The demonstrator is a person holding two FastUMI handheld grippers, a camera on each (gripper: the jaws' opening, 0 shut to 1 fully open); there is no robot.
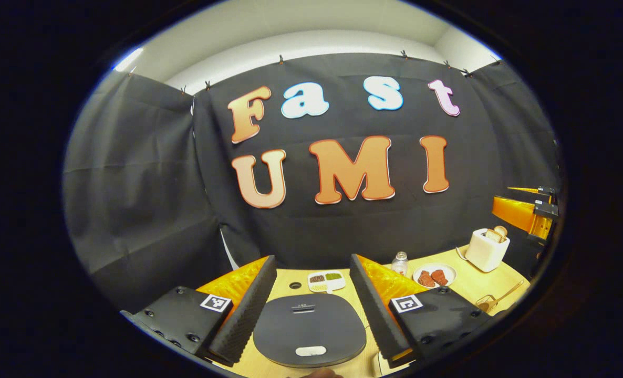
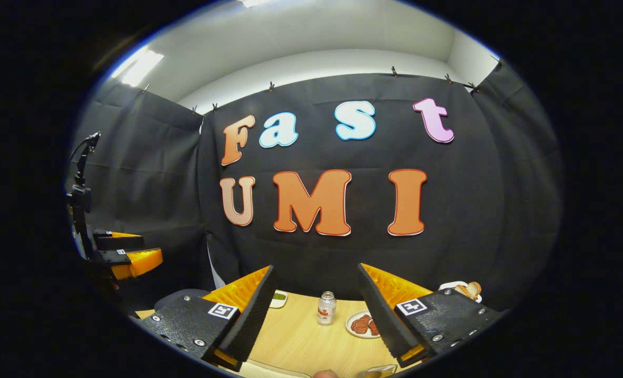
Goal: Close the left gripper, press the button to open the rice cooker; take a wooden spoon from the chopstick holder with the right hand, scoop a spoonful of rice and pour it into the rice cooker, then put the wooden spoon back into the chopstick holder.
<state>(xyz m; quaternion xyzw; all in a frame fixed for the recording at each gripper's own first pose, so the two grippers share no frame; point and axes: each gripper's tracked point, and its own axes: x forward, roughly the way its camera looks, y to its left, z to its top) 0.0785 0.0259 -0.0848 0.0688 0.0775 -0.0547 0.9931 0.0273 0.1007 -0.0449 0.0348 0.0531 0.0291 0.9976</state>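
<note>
Rice cooker [image 1: 309, 329]: dark lid down, on the wooden table [image 1: 469, 286], directly below and between the fingers of the left gripper [image 1: 311, 304], jaws wide apart, empty. Right gripper [image 2: 315, 315]: level, jaws apart, empty, above the table, facing small bottle [image 2: 326, 308] and plate [image 2: 354, 325]. Toaster [image 1: 486, 248]: far right.

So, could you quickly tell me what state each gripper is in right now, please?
Left gripper: open, holding nothing, above the closed rice cooker.
Right gripper: open, holding nothing, above the table.
</note>
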